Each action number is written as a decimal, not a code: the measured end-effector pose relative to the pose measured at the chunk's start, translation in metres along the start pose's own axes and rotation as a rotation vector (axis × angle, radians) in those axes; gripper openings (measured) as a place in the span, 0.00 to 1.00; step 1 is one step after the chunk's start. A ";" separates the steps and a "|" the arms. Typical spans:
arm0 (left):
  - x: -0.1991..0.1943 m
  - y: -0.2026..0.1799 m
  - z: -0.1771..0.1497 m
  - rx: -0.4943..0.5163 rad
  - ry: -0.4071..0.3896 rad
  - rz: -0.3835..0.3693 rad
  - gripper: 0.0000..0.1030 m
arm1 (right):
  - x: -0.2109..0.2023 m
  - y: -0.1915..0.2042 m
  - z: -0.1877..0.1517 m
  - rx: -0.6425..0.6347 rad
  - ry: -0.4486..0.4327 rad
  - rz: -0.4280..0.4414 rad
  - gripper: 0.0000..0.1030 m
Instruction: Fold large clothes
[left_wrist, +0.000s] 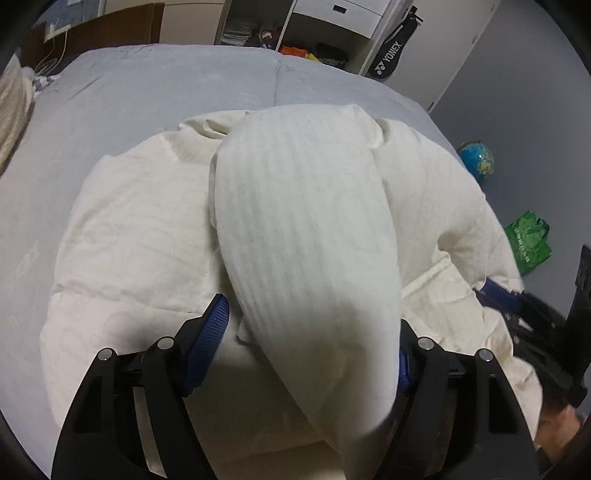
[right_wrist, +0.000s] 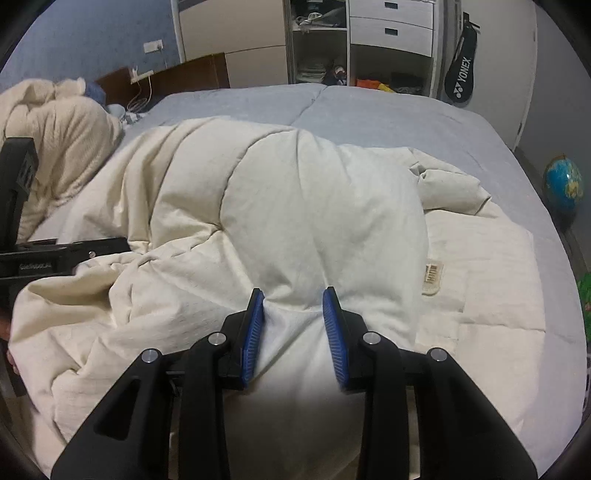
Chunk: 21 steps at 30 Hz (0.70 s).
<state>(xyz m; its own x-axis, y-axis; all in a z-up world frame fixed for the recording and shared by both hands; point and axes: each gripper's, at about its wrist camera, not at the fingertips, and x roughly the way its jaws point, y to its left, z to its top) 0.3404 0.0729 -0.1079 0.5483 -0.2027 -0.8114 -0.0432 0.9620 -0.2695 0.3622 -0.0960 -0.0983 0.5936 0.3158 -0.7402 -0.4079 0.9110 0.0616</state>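
Observation:
A puffy cream duvet (left_wrist: 140, 229) (right_wrist: 325, 206) lies heaped on the bed. In the left wrist view a thick striped fold of it (left_wrist: 306, 240) runs down between the jaws of my left gripper (left_wrist: 312, 314). That fold rests against the right finger and hides its pad, while the left pad (left_wrist: 214, 332) stands just apart from it. My right gripper (right_wrist: 293, 295) pinches a bunched ridge of the duvet, with both blue pads (right_wrist: 255, 328) against the cloth and creases spreading from them. A small label (right_wrist: 432, 275) sits on the duvet to the right.
The grey-blue bed cover (right_wrist: 369, 110) spreads beyond the duvet. A second cream blanket (right_wrist: 62, 140) is piled at the far left by the headboard. Shelves and drawers (right_wrist: 391, 33) and a racket bag (right_wrist: 460, 79) stand behind. A globe (left_wrist: 478, 160) and a green bag (left_wrist: 528, 240) sit on the floor.

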 end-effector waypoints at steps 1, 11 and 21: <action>0.002 -0.002 0.000 0.010 -0.003 0.010 0.70 | 0.002 0.002 0.000 -0.009 -0.003 -0.007 0.30; 0.023 -0.006 -0.004 0.024 -0.019 0.062 0.75 | 0.032 -0.003 0.007 -0.029 0.001 -0.030 0.30; 0.011 0.002 -0.005 0.024 -0.010 0.020 0.75 | 0.015 -0.007 0.010 -0.037 -0.004 0.005 0.30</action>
<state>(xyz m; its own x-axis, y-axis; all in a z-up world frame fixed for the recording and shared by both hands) 0.3427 0.0716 -0.1199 0.5555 -0.1817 -0.8114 -0.0346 0.9699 -0.2408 0.3806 -0.0948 -0.1034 0.5940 0.3212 -0.7376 -0.4359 0.8991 0.0405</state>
